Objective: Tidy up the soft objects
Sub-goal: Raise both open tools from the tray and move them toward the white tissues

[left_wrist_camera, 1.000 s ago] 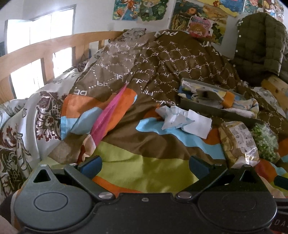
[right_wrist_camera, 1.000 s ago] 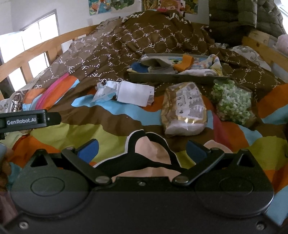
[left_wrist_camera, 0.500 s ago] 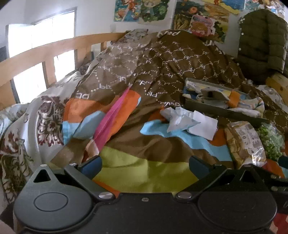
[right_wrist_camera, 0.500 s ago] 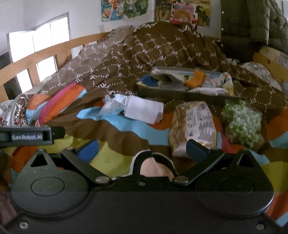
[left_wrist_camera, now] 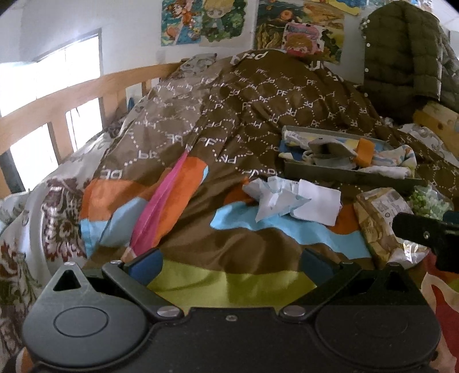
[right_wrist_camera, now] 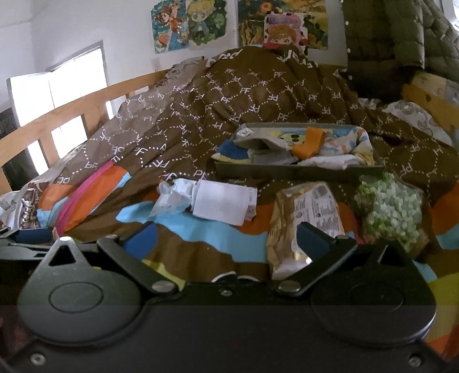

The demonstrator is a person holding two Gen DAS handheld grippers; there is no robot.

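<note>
A grey tray (right_wrist_camera: pixel 298 170) holds several folded cloths and socks on the bed; it also shows in the left wrist view (left_wrist_camera: pixel 350 173). In front of it lie a crumpled white and pale blue cloth pile (right_wrist_camera: pixel 206 198) (left_wrist_camera: pixel 292 199), a gold snack packet (right_wrist_camera: pixel 304 221) (left_wrist_camera: pixel 378 218) and a clear bag of green pieces (right_wrist_camera: pixel 390 206) (left_wrist_camera: pixel 429 198). My left gripper (left_wrist_camera: pixel 229 262) is open and empty, low over the quilt. My right gripper (right_wrist_camera: pixel 226 239) is open and empty, short of the cloth pile and packet.
A brown and multicoloured quilt (left_wrist_camera: pixel 229 149) covers the bed. A wooden rail (left_wrist_camera: pixel 71 94) runs along the left, with a window behind. A green padded jacket (right_wrist_camera: pixel 396 37) hangs at the back right. Posters (right_wrist_camera: pixel 238 23) hang on the wall.
Both grippers have risen and tilted up, so the tray and wall sit lower in view. The right gripper has come forward toward the packet and cloth pile. Both stay open.
</note>
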